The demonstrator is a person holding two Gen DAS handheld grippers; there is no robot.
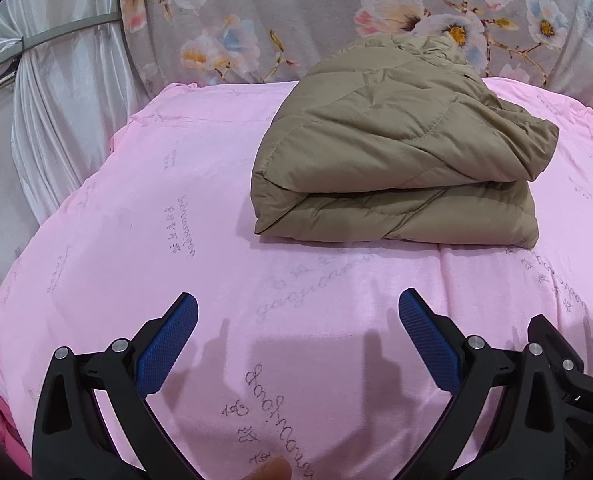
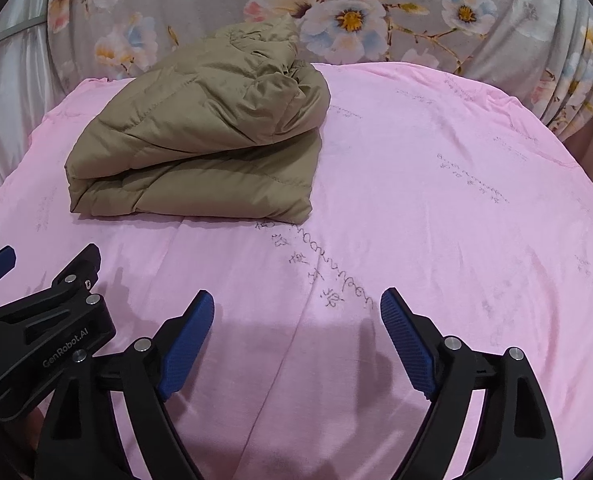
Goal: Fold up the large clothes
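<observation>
A khaki quilted jacket (image 1: 396, 152) lies folded into a thick bundle on the pink sheet (image 1: 144, 208), toward the far side. It also shows in the right wrist view (image 2: 200, 136), at the left. My left gripper (image 1: 298, 308) is open and empty, held above the sheet well short of the jacket. My right gripper (image 2: 296, 308) is open and empty too, beside the left one and to the right of the jacket. Neither touches the jacket.
A grey floral cloth (image 1: 296, 16) hangs behind the bed. White drapes (image 1: 56, 100) hang at the left. The pink sheet (image 2: 456, 200) stretches wide to the right of the jacket. The left gripper's body (image 2: 36, 332) shows at the lower left of the right wrist view.
</observation>
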